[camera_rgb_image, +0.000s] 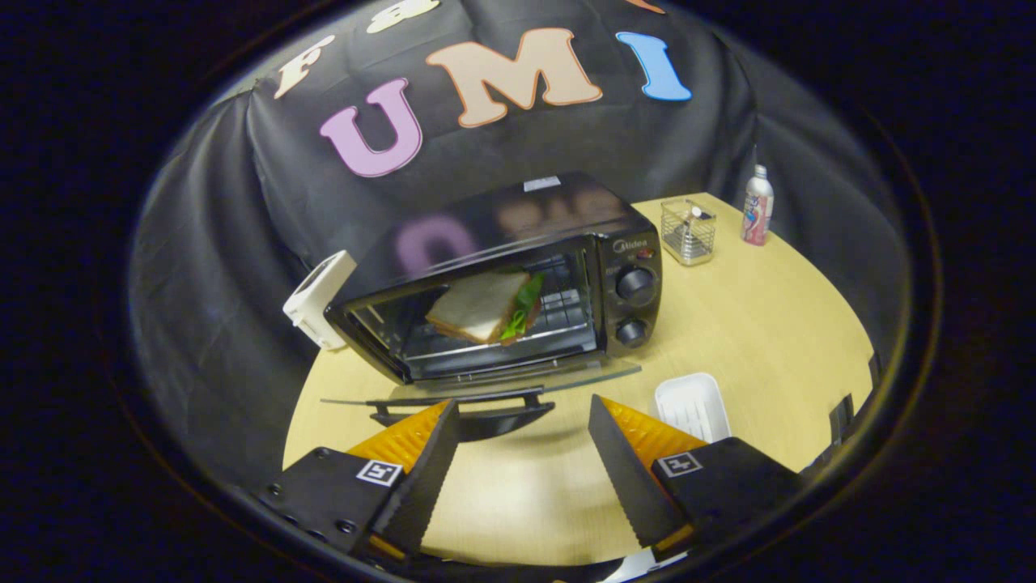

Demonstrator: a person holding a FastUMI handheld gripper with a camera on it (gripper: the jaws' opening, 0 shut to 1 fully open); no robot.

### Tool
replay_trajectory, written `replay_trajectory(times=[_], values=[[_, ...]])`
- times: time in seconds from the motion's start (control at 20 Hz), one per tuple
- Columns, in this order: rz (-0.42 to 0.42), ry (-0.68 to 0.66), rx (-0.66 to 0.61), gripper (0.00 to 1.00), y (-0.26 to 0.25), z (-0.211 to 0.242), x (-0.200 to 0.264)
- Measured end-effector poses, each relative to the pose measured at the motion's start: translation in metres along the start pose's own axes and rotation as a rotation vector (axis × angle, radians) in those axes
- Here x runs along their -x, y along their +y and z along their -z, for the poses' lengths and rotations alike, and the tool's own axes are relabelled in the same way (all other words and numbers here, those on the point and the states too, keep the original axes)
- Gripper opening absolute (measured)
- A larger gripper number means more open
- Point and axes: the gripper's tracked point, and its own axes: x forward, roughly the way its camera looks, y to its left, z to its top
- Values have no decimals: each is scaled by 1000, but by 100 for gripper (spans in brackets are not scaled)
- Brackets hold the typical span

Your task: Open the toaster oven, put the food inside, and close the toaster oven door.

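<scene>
We are holding the claw (524, 421) released, risking slipping off the door handle (461, 409) at 11 o'clock during closing.

The white device (318, 300) sits half hidden behind the toaster oven (502, 275).

Sandwich (483, 306) lies on the rack inside the black toaster oven (518, 267), door (477, 393) seemingly fully down.
</scene>
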Motion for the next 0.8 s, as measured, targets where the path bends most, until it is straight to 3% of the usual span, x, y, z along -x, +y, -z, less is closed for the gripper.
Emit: replay_trajectory(times=[0.8], values=[[-39,-251,-29,100,34,-88,-57]])
